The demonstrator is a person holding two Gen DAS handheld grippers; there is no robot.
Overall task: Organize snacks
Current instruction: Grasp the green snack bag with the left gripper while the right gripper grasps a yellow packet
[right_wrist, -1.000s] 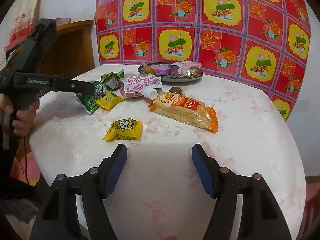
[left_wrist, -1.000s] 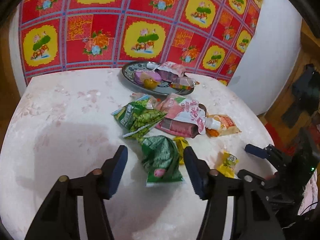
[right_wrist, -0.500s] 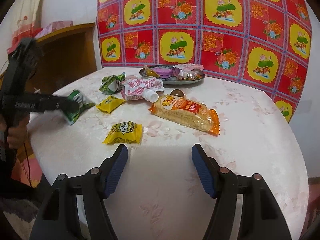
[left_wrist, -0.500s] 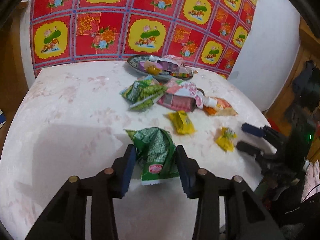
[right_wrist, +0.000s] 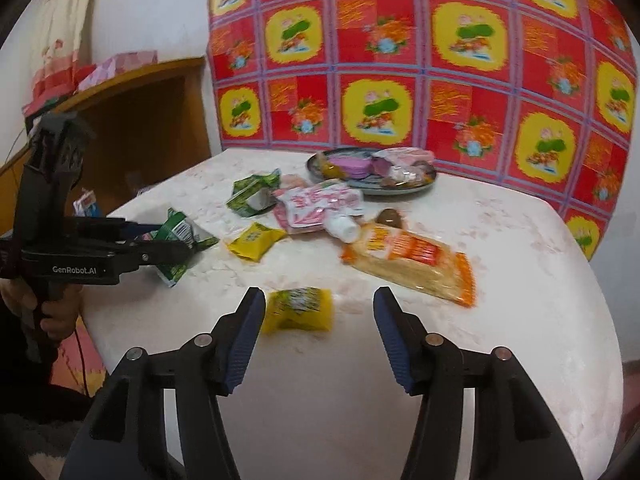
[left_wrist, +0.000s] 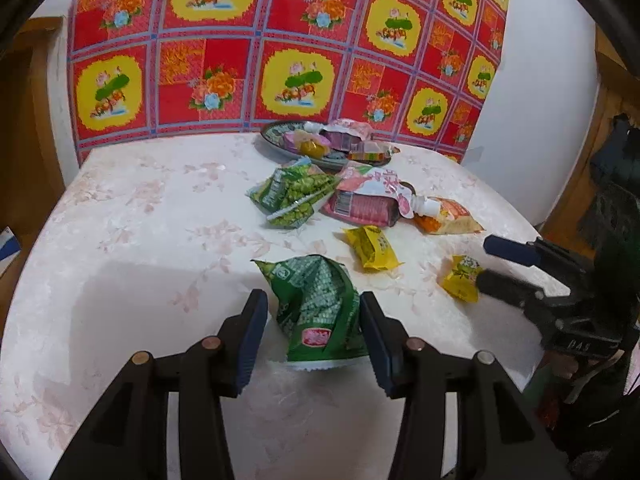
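Left wrist view: the left gripper [left_wrist: 312, 334] straddles a crumpled green foil snack bag [left_wrist: 318, 314] on the pale floral tablecloth [left_wrist: 132, 248]; its jaws are opening, the right pad touches the bag and a gap shows at the left pad. At 1 o'clock lies a yellow candy packet [left_wrist: 372, 249], and at 12 o'clock a dark patterned plate [left_wrist: 276, 140] of sweets.

Right wrist view: the right gripper [right_wrist: 320, 332] has its jaws closing around a small yellow wrapped snack [right_wrist: 298, 309], blurred, lying on the table between them nearer the left pad, not pressed. At 1 o'clock lies an orange noodle packet [right_wrist: 412, 264], at 12 o'clock a pink spouted pouch [right_wrist: 320, 206]
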